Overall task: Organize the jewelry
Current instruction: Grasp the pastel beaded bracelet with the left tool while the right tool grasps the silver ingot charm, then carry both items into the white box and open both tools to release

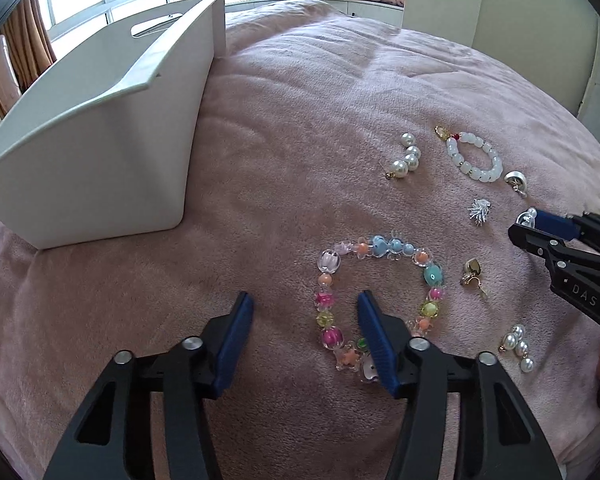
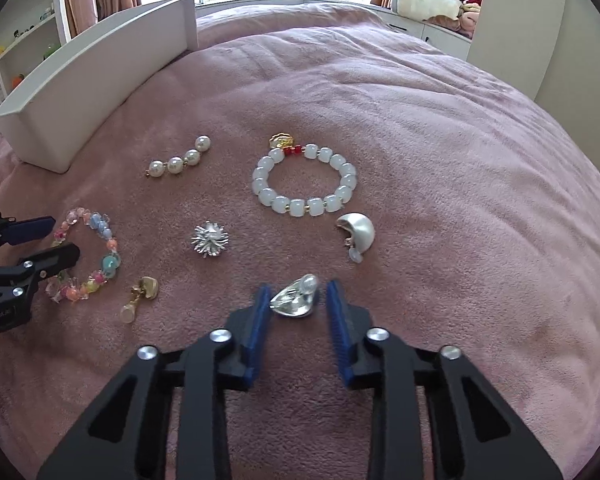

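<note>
Right gripper (image 2: 296,294) is held with its blue pads apart, and a small silver earring (image 2: 294,300) lies directly between them on the pink bed cover (image 2: 440,128). The earring's long axis runs slantwise across the gap, its clear bead end tipped away from the gripper. It appears to touch the left pad, while a narrow gap is seen at the right pad, so no clamp is judged yet.

Left gripper (image 1: 306,312) is also spread wide. One pad sits inside the loop of the colourful bead bracelet (image 1: 380,248) and the other outside it, so one side of the bracelet falls between them. The white bin (image 1: 100,152), the likely goal, stands beyond and to the left of the bracelet, nearer the left gripper than the right.

Measured from the bracelet, the silver spiky brooch (image 2: 210,240) and the white bead bracelet (image 2: 304,180) lie to the right, and a gold heart earring (image 2: 144,292) lies just beside it.

Part of the colourful bracelet is hidden behind the left gripper. The bin's inside cannot be seen. Whether the silver earring rests on the cover or is slightly lifted cannot be told.
</note>
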